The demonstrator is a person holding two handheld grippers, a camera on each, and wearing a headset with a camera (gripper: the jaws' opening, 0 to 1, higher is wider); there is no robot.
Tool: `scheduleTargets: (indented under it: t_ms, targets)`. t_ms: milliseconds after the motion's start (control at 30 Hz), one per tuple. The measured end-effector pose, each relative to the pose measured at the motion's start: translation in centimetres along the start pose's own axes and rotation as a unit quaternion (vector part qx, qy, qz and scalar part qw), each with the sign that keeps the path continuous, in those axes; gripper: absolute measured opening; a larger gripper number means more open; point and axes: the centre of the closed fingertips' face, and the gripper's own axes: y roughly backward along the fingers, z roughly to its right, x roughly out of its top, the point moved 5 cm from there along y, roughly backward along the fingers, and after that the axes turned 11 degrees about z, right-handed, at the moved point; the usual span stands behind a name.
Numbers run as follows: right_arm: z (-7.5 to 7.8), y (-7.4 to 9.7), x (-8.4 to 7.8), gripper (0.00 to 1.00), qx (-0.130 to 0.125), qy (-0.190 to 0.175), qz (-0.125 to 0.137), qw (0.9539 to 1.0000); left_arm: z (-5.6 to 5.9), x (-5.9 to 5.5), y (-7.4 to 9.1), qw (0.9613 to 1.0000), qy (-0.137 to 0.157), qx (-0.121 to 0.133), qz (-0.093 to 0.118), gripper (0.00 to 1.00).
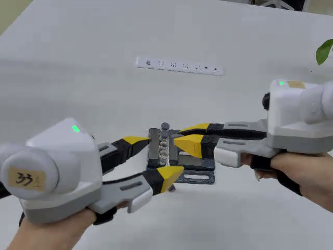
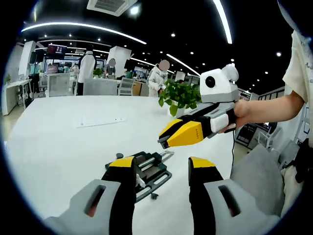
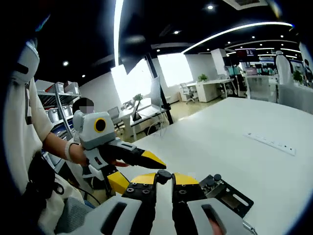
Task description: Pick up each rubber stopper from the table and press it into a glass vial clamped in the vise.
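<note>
- The right gripper (image 3: 164,182) has its fingers (image 3: 187,180) drawn in on a dark rubber stopper (image 3: 164,175), which is pinched at their yellow tips.
- In the head view this gripper (image 1: 178,134) reaches in from the right, with its tips just above the vise (image 1: 200,165).
- The vise sits on the white worktop (image 1: 78,78) and clamps a row of glass vials (image 1: 164,148) upright.
- The far vial already carries a dark stopper (image 1: 165,126).
- The left gripper (image 1: 156,157) comes in from the lower left with its fingers (image 2: 122,169) wide apart and holding nothing. It is near the vise (image 2: 146,172), with one tip on each side of the near end.
- A white power strip (image 1: 179,66) lies farther back on the worktop, well apart from the vise.
</note>
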Motion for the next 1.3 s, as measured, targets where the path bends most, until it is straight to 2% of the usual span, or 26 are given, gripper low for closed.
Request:
scheduleTargets:
  t_ms: [100, 200, 300, 467, 533, 700, 800, 867, 900, 933, 1033, 1100, 1167, 1300]
  targets:
    - [-0.6, 0.3, 0.5, 0.06, 0.012, 0.010, 0.010, 0.9998, -0.1, 0.8, -0.1, 0.9996, -0.026, -0.011, 0.003, 0.29]
    - [-1.1, 0.4, 0.7, 0.06, 0.026, 0.009, 0.020, 0.9994, -0.1, 1.0, 0.0, 0.9994, -0.023, -0.026, 0.006, 0.24]
    - [-1.4, 0.5, 0.7, 0.06, 0.035, 0.006, 0.031, 0.9989, 0.6, 1.2, 0.0, 0.9984, -0.014, -0.053, 0.016, 0.19]
    - [-2.0, 0.4, 0.7, 0.06, 0.060, 0.000, 0.041, 0.9974, 1.5, 1.1, 0.3, 0.9957, 0.023, -0.086, 0.027, 0.16]
    - [-2.3, 0.4, 0.7, 0.06, 0.072, -0.003, 0.043, 0.9965, 1.8, 1.2, 0.5, 0.9930, 0.049, -0.102, 0.034, 0.15]
    - [-3.0, 0.7, 0.7, 0.06, 0.103, -0.019, 0.046, 0.9934, 1.5, 1.4, 1.1, 0.9893, 0.075, -0.116, 0.045, 0.13]
    - [-3.3, 0.9, 0.7, 0.06, 0.119, -0.031, 0.048, 0.9913, 1.7, 1.6, 1.3, 0.9867, 0.081, -0.132, 0.049, 0.12]
    - [-3.1, 1.1, 0.6, 0.06, 0.121, -0.033, 0.048, 0.9910, 2.2, 1.7, 1.3, 0.9838, 0.084, -0.152, 0.046, 0.12]
    - [-3.2, 1.2, 0.6, 0.06, 0.128, -0.041, 0.049, 0.9897, 2.4, 1.7, 1.3, 0.9828, 0.085, -0.158, 0.044, 0.12]
    - [-3.7, 1.3, 0.8, 0.06, 0.146, -0.062, 0.055, 0.9859, 2.6, 1.7, 1.3, 0.9815, 0.087, -0.165, 0.044, 0.12]
    - [-3.8, 1.5, 0.6, 0.06, 0.150, -0.057, 0.047, 0.9859, 2.9, 1.6, 1.1, 0.9797, 0.085, -0.177, 0.037, 0.10]
    - [-4.0, 1.6, 0.6, 0.06, 0.157, -0.066, 0.048, 0.9843, 3.2, 1.6, 1.1, 0.9764, 0.096, -0.190, 0.037, 0.09]
    - [-4.3, 1.7, 0.6, 0.06, 0.162, -0.073, 0.046, 0.9831, 3.3, 1.7, 1.2, 0.9752, 0.097, -0.195, 0.038, 0.08]
    - [-4.5, 1.9, 0.6, 0.06, 0.173, -0.076, 0.038, 0.9812, 3.7, 1.6, 1.3, 0.9703, 0.107, -0.214, 0.034, 0.06]
